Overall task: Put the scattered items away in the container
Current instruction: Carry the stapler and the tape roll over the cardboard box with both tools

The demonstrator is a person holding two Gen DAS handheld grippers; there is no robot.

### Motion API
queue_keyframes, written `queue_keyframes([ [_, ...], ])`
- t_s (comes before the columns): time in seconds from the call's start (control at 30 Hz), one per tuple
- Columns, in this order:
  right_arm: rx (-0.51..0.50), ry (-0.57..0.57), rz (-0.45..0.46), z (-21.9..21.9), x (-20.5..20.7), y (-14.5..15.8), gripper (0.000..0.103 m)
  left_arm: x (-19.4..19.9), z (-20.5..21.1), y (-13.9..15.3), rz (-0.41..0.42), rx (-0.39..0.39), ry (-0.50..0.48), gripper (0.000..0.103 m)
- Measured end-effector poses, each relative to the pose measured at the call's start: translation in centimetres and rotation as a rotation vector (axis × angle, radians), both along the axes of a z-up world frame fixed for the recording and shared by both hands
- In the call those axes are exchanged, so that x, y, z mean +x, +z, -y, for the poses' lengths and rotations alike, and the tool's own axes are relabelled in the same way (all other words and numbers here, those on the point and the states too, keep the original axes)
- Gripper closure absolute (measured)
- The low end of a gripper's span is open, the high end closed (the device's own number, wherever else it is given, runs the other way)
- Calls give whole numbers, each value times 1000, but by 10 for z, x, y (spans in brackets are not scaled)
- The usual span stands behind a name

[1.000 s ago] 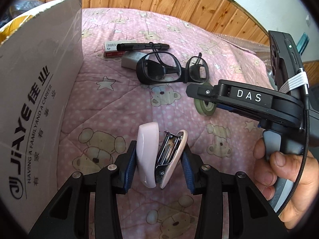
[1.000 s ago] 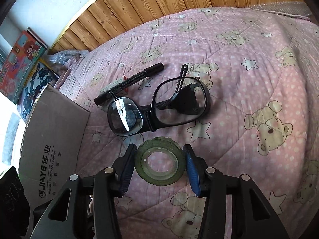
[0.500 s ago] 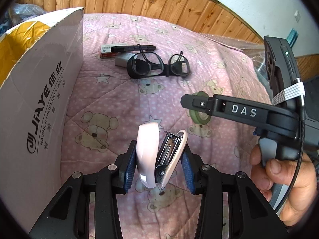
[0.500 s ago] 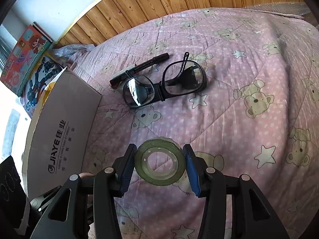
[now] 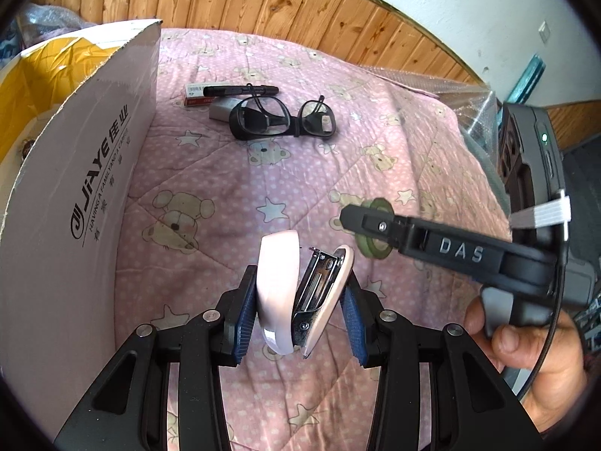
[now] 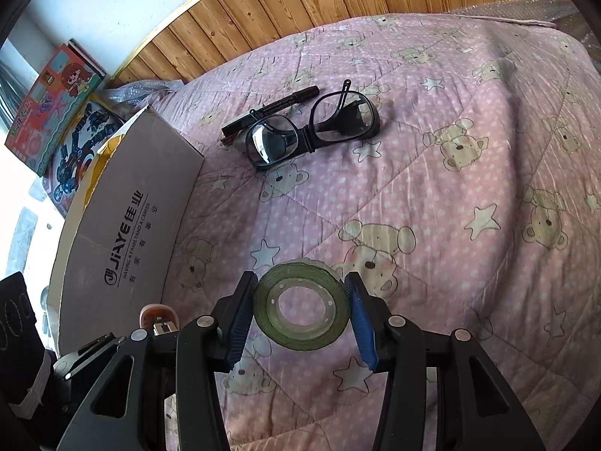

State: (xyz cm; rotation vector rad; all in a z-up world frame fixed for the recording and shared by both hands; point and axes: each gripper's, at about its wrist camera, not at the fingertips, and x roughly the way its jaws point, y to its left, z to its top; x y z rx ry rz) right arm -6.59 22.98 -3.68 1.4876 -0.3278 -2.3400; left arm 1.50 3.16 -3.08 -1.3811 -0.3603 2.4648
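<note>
My left gripper [image 5: 296,312] is shut on a pink stapler [image 5: 293,293] and holds it above the pink quilt, to the right of the cardboard box [image 5: 75,195]. My right gripper [image 6: 300,308] is shut on a green tape roll [image 6: 302,310], also raised above the quilt; the roll shows partly behind the right gripper's finger in the left wrist view [image 5: 372,248]. Black glasses [image 5: 281,120], a black marker [image 5: 240,90], a small red and white box [image 5: 193,94] and a grey item [image 5: 219,111] lie on the quilt at the far side. The box [image 6: 124,233] stands at the left.
The pink bear-print quilt [image 6: 432,188] covers the bed. A wooden panel wall [image 5: 300,11] runs behind it. Picture books [image 6: 52,112] lean at the far left behind the box. Bubble wrap [image 5: 469,101] lies at the bed's right edge.
Both grippers have lifted and pulled back from the glasses with their items held; the glasses and marker now look farther away and the box's open top shows more.
</note>
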Motion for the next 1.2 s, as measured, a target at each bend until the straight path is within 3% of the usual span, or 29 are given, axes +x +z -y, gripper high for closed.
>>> queue_keyframes([
  [0.8,-8,-3,-42,8,54,29,54,26,22,39,-82,98,-6,60],
  [1.2,-12,25,-66,23,68,42,54,45,42,48,-101,109,19,60],
])
